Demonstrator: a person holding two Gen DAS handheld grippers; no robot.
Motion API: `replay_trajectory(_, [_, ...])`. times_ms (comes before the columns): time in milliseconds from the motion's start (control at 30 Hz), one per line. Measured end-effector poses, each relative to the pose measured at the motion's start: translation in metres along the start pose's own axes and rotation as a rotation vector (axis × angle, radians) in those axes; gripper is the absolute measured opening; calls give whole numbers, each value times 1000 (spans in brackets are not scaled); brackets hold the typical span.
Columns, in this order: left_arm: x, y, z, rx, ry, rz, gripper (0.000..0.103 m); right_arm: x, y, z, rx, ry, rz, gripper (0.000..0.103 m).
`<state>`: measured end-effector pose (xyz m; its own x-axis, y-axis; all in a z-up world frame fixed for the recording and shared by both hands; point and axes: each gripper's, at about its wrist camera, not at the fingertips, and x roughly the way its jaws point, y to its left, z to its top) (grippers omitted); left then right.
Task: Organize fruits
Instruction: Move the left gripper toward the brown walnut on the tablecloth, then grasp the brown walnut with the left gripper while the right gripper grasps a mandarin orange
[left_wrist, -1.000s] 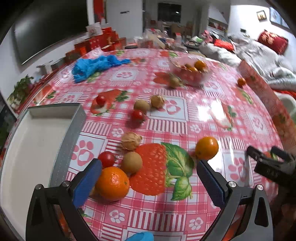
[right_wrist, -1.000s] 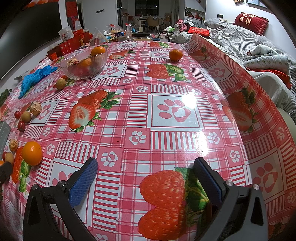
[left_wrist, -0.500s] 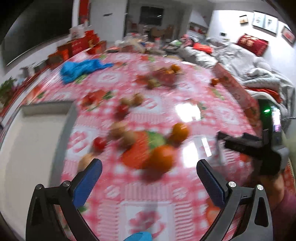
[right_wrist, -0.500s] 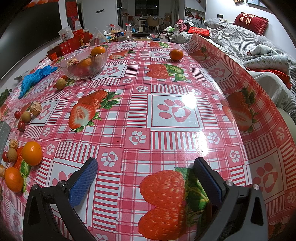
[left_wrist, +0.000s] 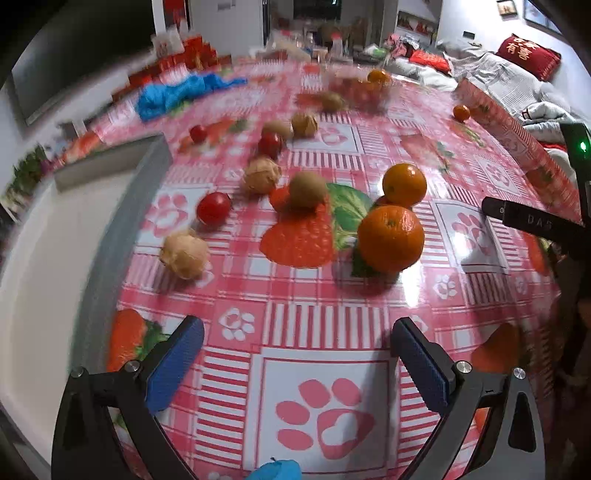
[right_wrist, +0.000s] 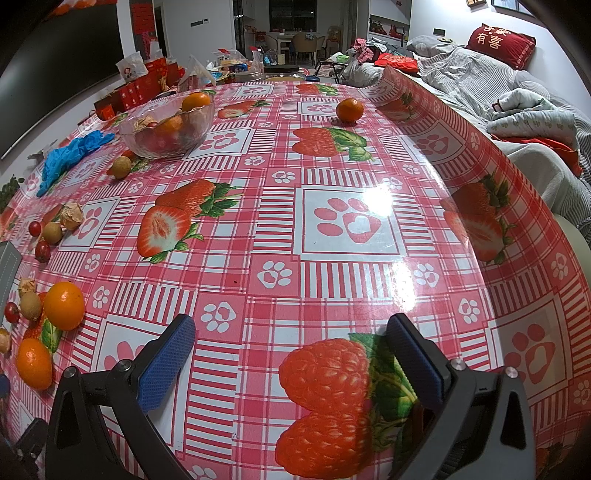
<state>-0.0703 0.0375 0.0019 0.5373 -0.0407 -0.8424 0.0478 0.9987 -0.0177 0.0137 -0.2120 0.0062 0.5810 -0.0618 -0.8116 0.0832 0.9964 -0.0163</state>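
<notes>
Loose fruit lies on a red patterned tablecloth. In the left wrist view a large orange (left_wrist: 390, 239) sits ahead and right of centre, a second orange (left_wrist: 404, 184) just behind it, a kiwi (left_wrist: 307, 191), a cherry tomato (left_wrist: 213, 208) and tan husked fruits (left_wrist: 184, 254) to the left. My left gripper (left_wrist: 295, 365) is open and empty, short of the orange. My right gripper (right_wrist: 291, 360) is open and empty over bare cloth; the two oranges (right_wrist: 63, 305) lie at its far left. A glass bowl (right_wrist: 168, 127) holds fruit.
A white tray with a grey rim (left_wrist: 110, 236) stands at the left. A blue cloth (left_wrist: 177, 92) lies at the back left. One orange (right_wrist: 349, 110) sits alone at the far side. Boxes and clutter line the far edge; a sofa lies to the right.
The left gripper has swung and drawn back, so the large orange now lies ahead right of it instead of at its left finger. The right gripper has stayed still.
</notes>
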Motion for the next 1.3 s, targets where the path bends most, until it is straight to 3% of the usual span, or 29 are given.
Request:
replay_trajectory(233, [1,0,-5,3,-12,1,103,0,1,0,0,0,0,103])
replay_trajectory(367, [2,3,4,26,68,-2,102,0,0,0,0,0,0,103])
replay_trajectory(467, [-7,17,11,3,13,39,102,0,0,0,0,0,0,103])
replay_trajectory(567, [-10,34,21,-51,2,4,102,0,3,0,0,0,0,103])
replay_trajectory(733, [-4,37,34,-46,-15,26,102,0,2,0,0,0,0,103])
replay_trajectory(767, [-2,37,36,-49,-15,28,100,0,0,0,0,0,0,103])
replay_trajectory(833, [3,38,39,-53,-3,30,87,0,-3,0,0,0,0,103])
replay_trajectory(900, [7,41,40,-60,8,45,87,0,-1,0,0,0,0,103])
replay_trajectory(967, [11,44,39,-68,16,52,72,0,1,0,0,0,0,103])
replay_trajectory(1100, [13,46,40,-69,20,65,66,1,8,0,-1,1,-2,103])
replay_trajectory(1200, [12,46,40,-76,17,42,48,2,11,1,0,2,-4,103])
replay_trajectory(1300, [12,46,41,-83,16,50,47,2,12,1,-3,8,-2,103])
